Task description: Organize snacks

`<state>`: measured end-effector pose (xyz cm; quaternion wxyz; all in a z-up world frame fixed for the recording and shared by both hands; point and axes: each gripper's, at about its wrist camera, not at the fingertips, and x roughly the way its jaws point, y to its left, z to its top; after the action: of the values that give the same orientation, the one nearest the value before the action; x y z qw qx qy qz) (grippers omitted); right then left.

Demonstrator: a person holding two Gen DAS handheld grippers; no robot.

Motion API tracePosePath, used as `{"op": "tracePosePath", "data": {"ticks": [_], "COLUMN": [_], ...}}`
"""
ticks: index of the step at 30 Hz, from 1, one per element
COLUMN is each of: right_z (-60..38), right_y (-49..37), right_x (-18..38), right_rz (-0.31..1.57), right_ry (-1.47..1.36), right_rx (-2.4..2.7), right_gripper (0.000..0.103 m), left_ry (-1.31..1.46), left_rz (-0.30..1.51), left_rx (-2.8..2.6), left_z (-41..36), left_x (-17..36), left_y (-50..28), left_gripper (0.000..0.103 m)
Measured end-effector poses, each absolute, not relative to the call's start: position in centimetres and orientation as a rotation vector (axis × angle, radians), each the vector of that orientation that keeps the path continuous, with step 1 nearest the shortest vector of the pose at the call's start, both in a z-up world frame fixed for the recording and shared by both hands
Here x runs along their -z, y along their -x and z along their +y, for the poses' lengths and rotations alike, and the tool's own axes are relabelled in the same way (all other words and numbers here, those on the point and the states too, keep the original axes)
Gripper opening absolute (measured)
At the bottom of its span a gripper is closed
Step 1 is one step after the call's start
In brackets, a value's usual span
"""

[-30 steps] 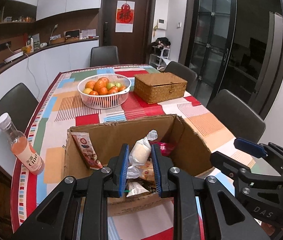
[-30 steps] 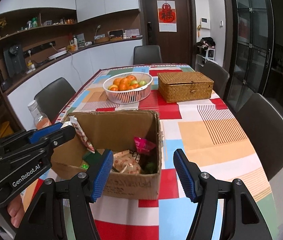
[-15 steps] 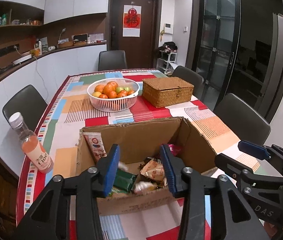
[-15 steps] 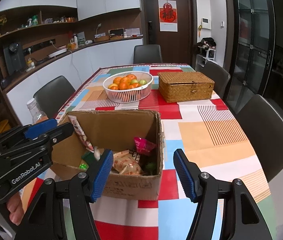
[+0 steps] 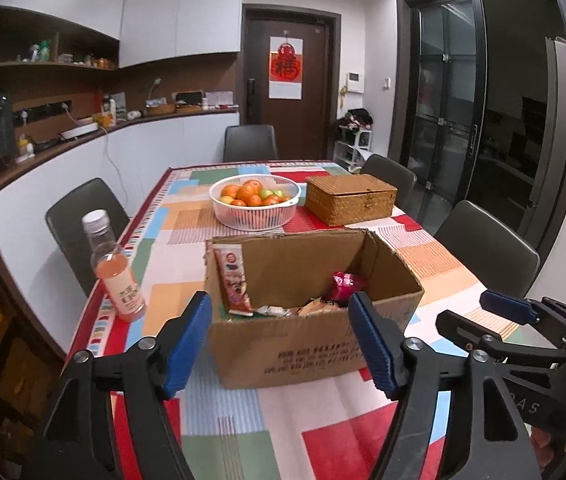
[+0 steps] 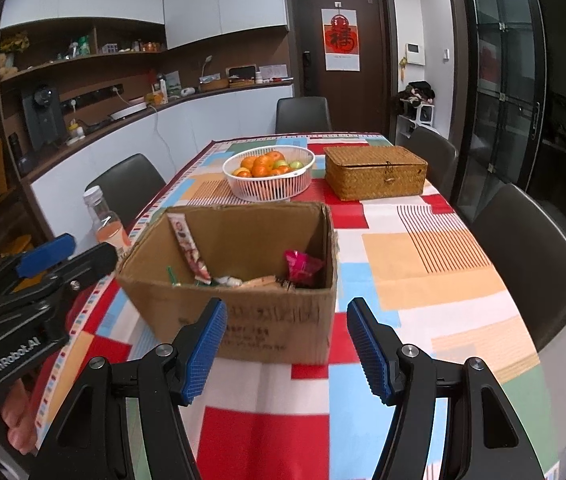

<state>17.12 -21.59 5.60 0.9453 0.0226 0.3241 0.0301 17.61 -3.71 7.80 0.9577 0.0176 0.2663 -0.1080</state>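
Crinkly snack packets [image 5: 307, 300] are lying light and slippery in the box [image 5: 311, 344], wanting an edge pinch, both tongs [image 5: 279, 340] [image 6: 287, 344] gaping empty, the left having just been opening.

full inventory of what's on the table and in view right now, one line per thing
cardboard box: 1, brown, open, near end of table
snack packets: several, mixed colours, inside the box; one tall red one leans in its left corner
drink bottle: 1, pink liquid, white cap, left of box
fruit basket: 1, white, holds oranges and green fruit, behind box
wicker box: 1, tan, lid shut, right of basket
tablecloth: 1, multicolour patches
chairs: 4 seen, dark, around the table
left claw: blue pads, just opened, empty
right claw: blue pads, open, empty
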Motion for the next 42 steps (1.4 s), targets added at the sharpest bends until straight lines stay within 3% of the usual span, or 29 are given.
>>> {"op": "tracePosePath", "data": {"ticks": [6, 17, 42], "right_z": [-21.0, -20.8, -20.8], "right_y": [-14.0, -8.1, -5.3], "right_x": [-5.7, -6.1, -3.6], "right_rz": [0.614, 0.490, 0.502], "right_ry": [-0.018, -0.004, -0.037], "right_rx": [-0.057, -0.039, -0.062], "right_gripper": [0.071, 0.081, 0.081], "left_ry": [-0.069, -0.102, -0.109], "left_rz": [0.518, 0.462, 0.451], "left_rx": [0.162, 0.142, 0.093], "left_z": [-3.1, -2.8, -2.2], "left_x": [-7.5, -6.9, -5.7], "left_y": [-14.5, -9.6, -6.4], "left_gripper": [0.087, 0.100, 0.103]}}
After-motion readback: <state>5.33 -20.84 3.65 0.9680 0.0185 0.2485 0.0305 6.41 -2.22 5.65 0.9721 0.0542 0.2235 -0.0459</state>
